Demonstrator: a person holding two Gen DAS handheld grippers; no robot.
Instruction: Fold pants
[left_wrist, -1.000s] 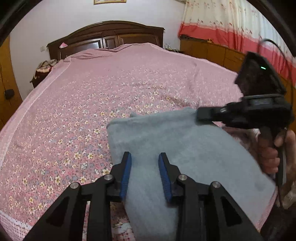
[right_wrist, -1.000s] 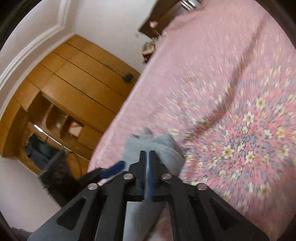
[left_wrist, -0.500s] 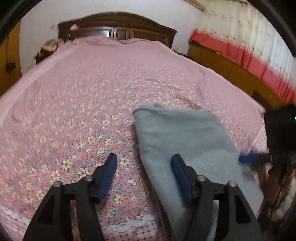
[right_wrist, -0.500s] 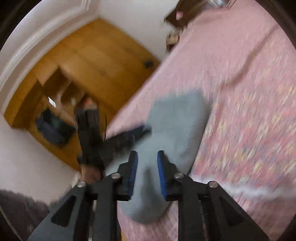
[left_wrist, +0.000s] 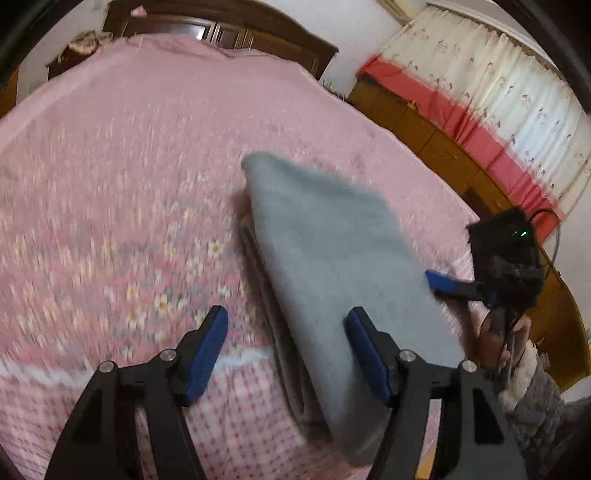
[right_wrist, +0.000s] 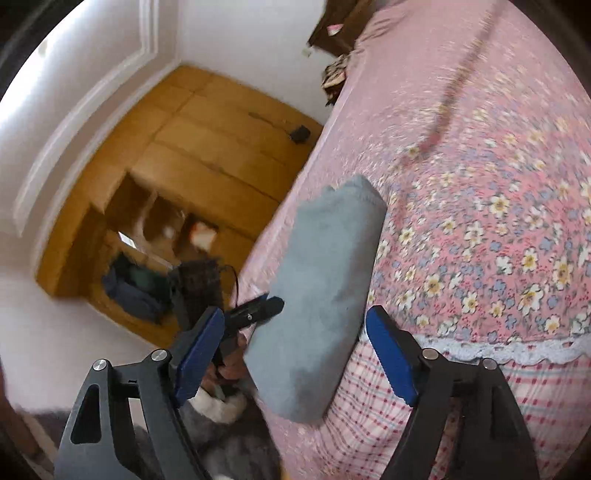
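The pants, a grey folded bundle, are seen lying on the bed near its foot edge, with one end reaching over the edge where the flowered pink cover gives way to a pink checked skirt trimmed with a white scalloped border. In the left wrist view, stacked layers of the fold are visible along the bundle's left side. The left gripper is held with its blue-padded fingers spread wide; the near end of the pants is framed between them, but no contact between pad and cloth can be made out, and nothing is pinched. The right gripper is likewise spread, with the near end of the pants lying between its fingers in that view and no grip on the cloth shown. In the left wrist view the right gripper is seen just beside the right edge of the bundle, held by a hand in a grey sleeve with a white cuff. In the right wrist view the left gripper is seen at the opposite side of the bundle, close against its edge. A dark wooden headboard stands at the far end of the bed, a red-and-white curtain hangs to the right over low wooden cabinets, and a wooden wardrobe is seen in the right wrist view. Much of both views is blurred.
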